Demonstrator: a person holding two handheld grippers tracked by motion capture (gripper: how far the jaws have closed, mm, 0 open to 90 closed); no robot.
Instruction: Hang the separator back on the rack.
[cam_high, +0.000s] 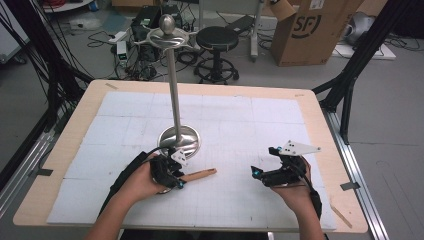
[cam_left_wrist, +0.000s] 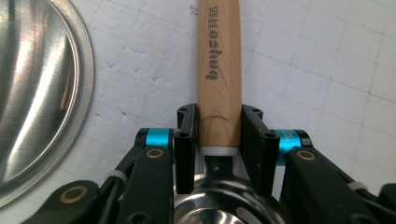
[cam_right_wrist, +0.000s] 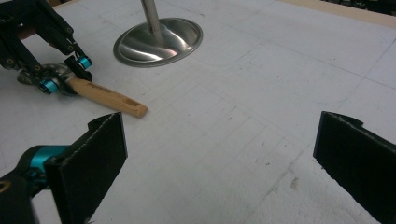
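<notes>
The pale wooden handle (cam_left_wrist: 218, 74) of a small steel-bowled ladle lies on the white gridded foam mat (cam_high: 240, 125) near the worktop's front edge, left of centre, just beside the round polished-steel base (cam_high: 179, 138) of a tall metal stand. My left tongs (cam_left_wrist: 218, 135) are clamped on that handle where it meets the bowl. My right tongs (cam_right_wrist: 219, 163) gape wide apart over bare mat toward the front right corner.

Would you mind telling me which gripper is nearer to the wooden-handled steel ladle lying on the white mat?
Left. The left gripper is clamped on the wooden-handled steel ladle near its bowl; the right gripper sits apart, open, beyond the handle's free end.
</notes>
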